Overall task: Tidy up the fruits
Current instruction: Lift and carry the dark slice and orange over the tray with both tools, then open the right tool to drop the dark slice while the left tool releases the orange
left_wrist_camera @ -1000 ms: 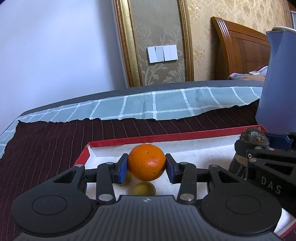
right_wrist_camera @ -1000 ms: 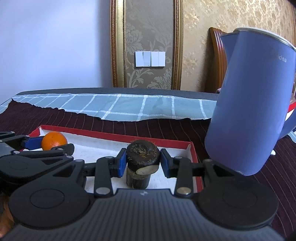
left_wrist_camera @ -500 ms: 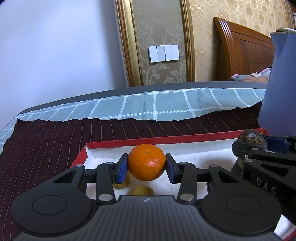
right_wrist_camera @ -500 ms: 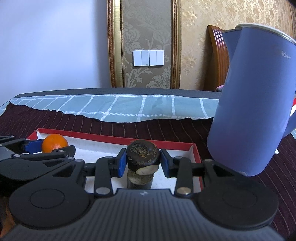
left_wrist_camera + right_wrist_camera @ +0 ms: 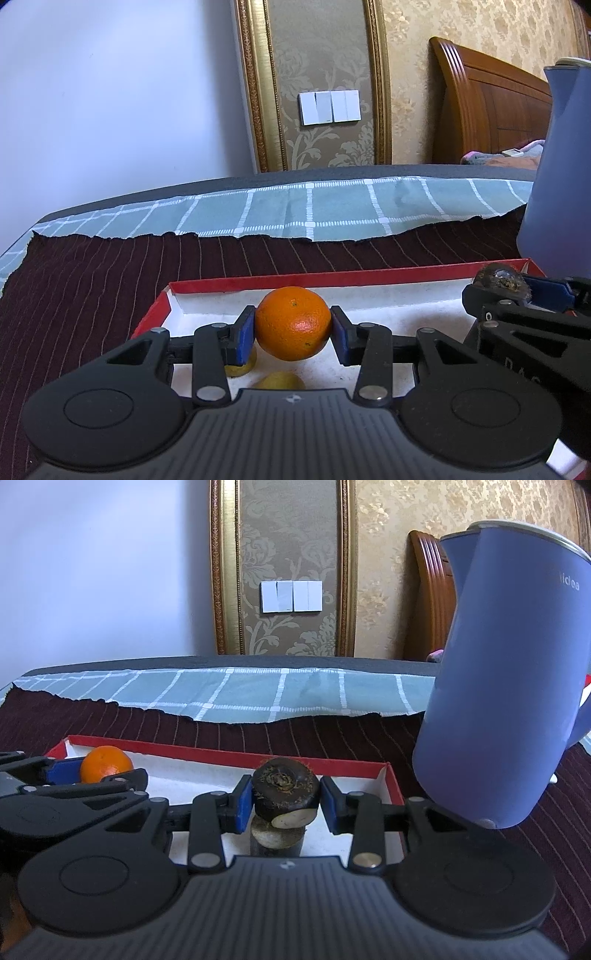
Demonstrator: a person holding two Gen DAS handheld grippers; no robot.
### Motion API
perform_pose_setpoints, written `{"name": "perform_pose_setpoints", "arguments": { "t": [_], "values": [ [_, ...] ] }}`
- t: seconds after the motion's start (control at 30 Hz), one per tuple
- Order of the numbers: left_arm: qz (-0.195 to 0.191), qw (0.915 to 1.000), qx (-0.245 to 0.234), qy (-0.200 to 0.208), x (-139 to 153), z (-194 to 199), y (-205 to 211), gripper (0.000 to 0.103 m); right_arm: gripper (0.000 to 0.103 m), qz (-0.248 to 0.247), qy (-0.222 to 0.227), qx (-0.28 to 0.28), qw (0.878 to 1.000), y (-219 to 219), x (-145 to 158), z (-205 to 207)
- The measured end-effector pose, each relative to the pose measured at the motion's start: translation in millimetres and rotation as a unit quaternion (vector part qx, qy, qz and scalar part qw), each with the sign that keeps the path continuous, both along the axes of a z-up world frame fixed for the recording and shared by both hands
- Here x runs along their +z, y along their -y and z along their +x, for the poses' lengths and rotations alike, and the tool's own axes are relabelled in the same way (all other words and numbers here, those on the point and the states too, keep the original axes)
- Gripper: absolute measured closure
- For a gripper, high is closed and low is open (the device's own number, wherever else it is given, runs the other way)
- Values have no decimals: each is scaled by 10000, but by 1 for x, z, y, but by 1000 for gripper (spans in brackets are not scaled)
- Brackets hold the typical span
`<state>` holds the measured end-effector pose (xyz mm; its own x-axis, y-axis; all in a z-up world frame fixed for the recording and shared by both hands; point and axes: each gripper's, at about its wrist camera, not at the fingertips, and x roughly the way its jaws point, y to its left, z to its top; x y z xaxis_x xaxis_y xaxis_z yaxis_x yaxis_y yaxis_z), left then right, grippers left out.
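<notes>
My left gripper is shut on an orange and holds it above the red-rimmed white tray. Two small yellow fruits lie in the tray below it, partly hidden. My right gripper is shut on a dark brown water chestnut, held just above another dark piece standing in the tray. The left gripper and its orange show at the left of the right wrist view. The right gripper and its chestnut show at the right of the left wrist view.
A tall blue kettle stands close to the tray's right end, also seen in the left wrist view. The tray rests on a dark striped cloth over a teal checked cloth. A wall lies behind.
Both grippers have risen a little with their fruit. The orange and the chestnut sit higher above the tray, and more of the fruit beneath them shows.
</notes>
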<state>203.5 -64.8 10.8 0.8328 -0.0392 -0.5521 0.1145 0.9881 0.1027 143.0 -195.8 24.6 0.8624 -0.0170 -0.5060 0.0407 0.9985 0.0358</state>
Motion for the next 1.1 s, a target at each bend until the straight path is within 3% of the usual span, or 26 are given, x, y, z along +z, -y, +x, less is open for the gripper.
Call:
{"name": "perform_pose_setpoints", "arguments": {
  "t": [0.77, 0.9, 1.03, 1.1],
  "values": [
    [91, 9999, 63, 88, -1, -2, 2, 61, 66, -30, 83, -60, 9999, -2, -2, 2],
    [111, 9999, 72, 98, -1, -3, 2, 60, 54, -37, 84, -52, 9999, -1, -2, 2],
    [168, 9996, 99, 193, 0, -5, 3, 42, 53, -82, 117, -52, 9999, -2, -2, 1],
    [186, 9995, 106, 244, 1, -6, 3, 41, 53, -69, 133, -68, 9999, -1, -2, 0]
  ]
}}
